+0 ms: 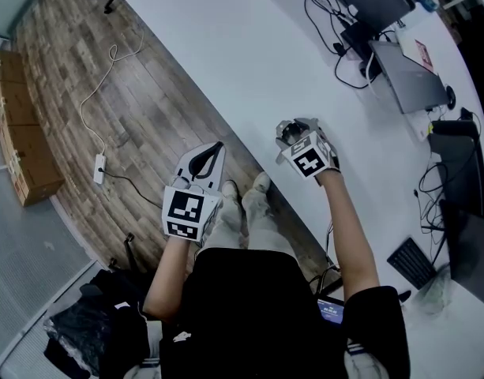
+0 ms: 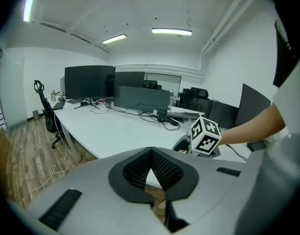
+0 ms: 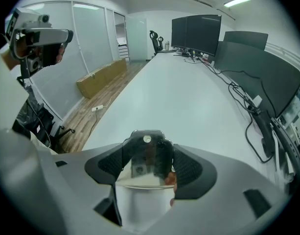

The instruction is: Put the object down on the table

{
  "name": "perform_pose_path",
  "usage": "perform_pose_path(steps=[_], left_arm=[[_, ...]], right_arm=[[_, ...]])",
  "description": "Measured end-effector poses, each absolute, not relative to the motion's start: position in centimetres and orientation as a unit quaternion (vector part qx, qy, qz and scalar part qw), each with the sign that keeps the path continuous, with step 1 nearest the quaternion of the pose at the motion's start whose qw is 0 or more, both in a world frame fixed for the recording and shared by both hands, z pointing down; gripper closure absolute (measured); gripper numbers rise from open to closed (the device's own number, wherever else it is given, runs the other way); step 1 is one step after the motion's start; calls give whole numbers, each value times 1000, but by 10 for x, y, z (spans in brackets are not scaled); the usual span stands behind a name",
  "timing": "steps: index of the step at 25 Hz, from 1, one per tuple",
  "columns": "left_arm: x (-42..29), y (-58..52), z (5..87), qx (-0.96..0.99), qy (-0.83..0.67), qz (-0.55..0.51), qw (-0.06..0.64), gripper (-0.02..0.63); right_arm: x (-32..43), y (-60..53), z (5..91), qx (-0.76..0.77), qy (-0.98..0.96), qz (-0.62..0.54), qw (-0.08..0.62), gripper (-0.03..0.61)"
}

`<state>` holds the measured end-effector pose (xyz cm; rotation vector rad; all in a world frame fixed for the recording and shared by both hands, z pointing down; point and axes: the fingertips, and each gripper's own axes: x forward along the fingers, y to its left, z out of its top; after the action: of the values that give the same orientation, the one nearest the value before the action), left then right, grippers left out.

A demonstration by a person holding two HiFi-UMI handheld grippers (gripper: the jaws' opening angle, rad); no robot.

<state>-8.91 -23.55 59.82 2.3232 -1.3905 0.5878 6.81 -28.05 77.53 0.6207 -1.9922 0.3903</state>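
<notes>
My right gripper (image 1: 292, 132) is shut on a small clear, dark-tinted plastic object (image 3: 148, 156) that has a white dot near its top. It hangs just over the near edge of the long white table (image 1: 226, 54). The same object (image 1: 290, 133) shows as a greyish lump at the jaw tips in the head view. In the left gripper view the right gripper's marker cube (image 2: 205, 136) sits above the table edge. My left gripper (image 1: 212, 151) is over the wooden floor, left of the table. Its black pads (image 2: 150, 166) meet in a V with nothing between them.
Monitors (image 3: 196, 31), a closed laptop (image 1: 407, 77), cables (image 1: 336, 22) and a keyboard (image 1: 411, 260) crowd the table's right side. Cardboard boxes (image 1: 20, 140) and a power strip (image 1: 99, 168) lie on the floor at left, and dark bags (image 1: 91, 326) by my feet. An office chair (image 2: 46, 116) stands further off.
</notes>
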Motion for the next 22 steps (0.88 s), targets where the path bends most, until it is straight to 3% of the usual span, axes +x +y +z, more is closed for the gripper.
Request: perform_pose_path(steps=[11,22], left_arm=[[-85,-242,577,831,-491,180,191,601],[-85,-253,545,841,-488,173,155,601]], right_arm=[[69,-283,753,274,-837,193,432,275],[76,-292,687,322,-845,172,390,276]])
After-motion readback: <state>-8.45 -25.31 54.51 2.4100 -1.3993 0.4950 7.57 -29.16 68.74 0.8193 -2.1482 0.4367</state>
